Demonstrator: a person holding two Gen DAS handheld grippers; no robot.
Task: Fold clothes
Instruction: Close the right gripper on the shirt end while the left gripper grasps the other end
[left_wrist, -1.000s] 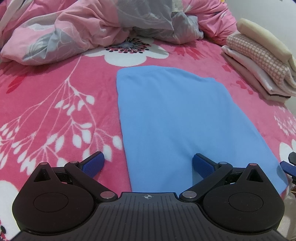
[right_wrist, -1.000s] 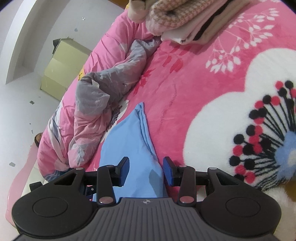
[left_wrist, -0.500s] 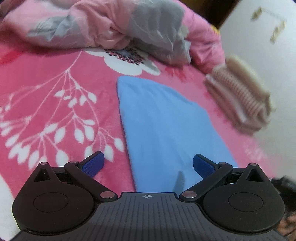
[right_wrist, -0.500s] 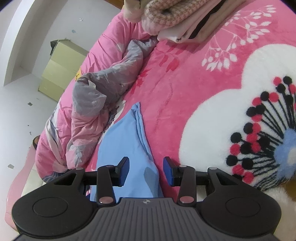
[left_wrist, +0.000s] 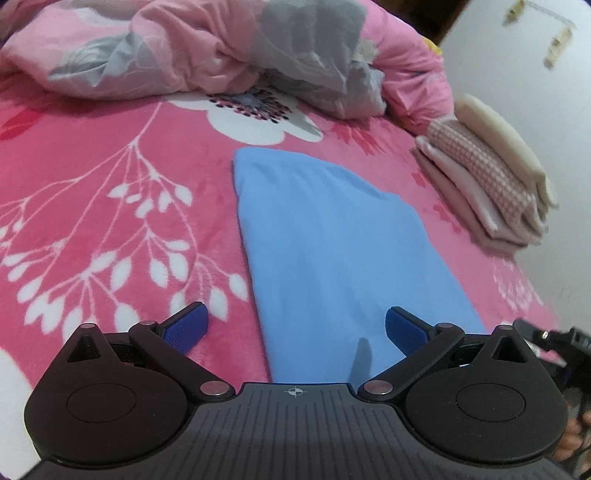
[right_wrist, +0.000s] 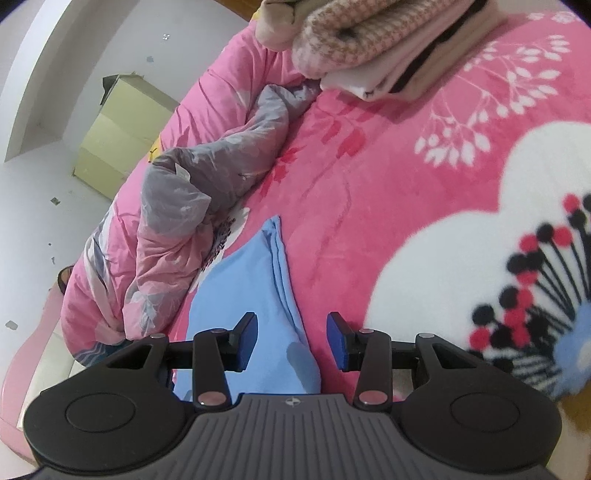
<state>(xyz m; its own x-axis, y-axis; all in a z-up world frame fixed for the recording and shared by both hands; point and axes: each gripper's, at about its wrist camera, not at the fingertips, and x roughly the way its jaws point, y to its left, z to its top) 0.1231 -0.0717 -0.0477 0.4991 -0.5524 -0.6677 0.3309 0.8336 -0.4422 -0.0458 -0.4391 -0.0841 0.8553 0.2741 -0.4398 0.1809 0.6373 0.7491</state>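
The blue garment (left_wrist: 332, 251) lies flat on the pink floral blanket (left_wrist: 110, 206), already folded into a long narrow panel, with its stacked layer edges showing along the side facing the right wrist camera. The left gripper (left_wrist: 295, 328) hovers over the near end with its jaws spread wide, one blue pad over the blanket and the other over the cloth, gripping nothing. The right gripper (right_wrist: 291, 339) sits at the near corner on the layered side, jaws partly apart and straddling the fabric edge without pinching it. The main risk lies in those loose layers: if the right gripper closes on only the top ply, the lower plies will probably stay behind and the panel will fan open when lifted. The left gripper stands astride the garment's edge, so closing there could catch the plush blanket along with the cloth and drag it. Uneven lifting between the two grippers would likely skew the next fold, leaving the corners mismatched. The crumpled quilt (left_wrist: 221, 48) lies just past the far end, and the stack of folded clothes (left_wrist: 487, 184) rests near the right side; a wide sweep could bump either one.
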